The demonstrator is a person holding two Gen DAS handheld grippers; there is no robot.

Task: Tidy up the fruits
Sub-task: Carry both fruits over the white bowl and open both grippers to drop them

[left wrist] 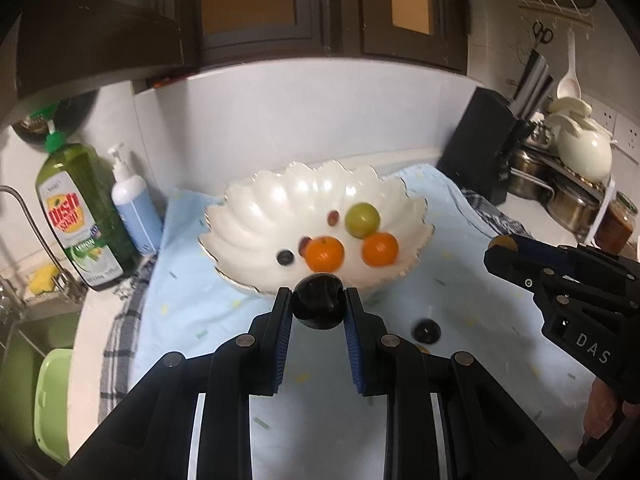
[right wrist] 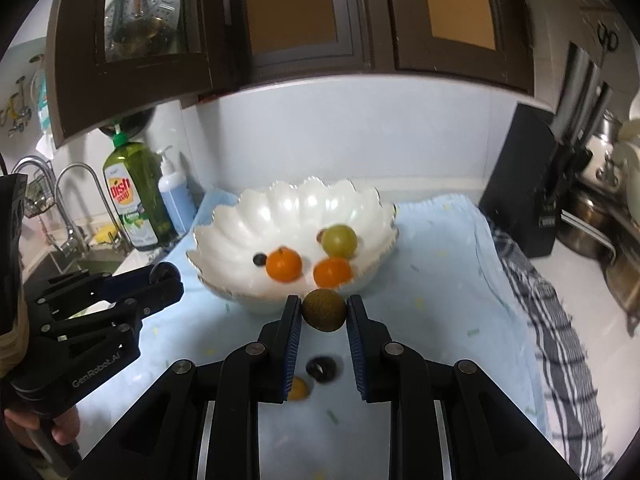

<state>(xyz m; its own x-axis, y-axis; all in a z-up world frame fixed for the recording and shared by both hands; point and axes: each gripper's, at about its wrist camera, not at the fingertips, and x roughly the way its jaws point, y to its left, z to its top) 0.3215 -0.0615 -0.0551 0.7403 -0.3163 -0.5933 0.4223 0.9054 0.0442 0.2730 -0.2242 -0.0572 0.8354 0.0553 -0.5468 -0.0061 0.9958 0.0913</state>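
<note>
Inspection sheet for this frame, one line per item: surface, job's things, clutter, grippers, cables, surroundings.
Surface: light blue towel over a checked cloth on the counter.
Job's things: scalloped white bowl holds two oranges, a green fruit and small dark berries; a dark fruit and a yellow one lie on the towel.
Clutter: dish soap, pump bottle.
Grippers: left gripper shut on black fruit; right gripper shut on brown fruit.
Cables: nothing seen.
Surroundings: sink taps, dark cabinets, knife block, pots.
</note>
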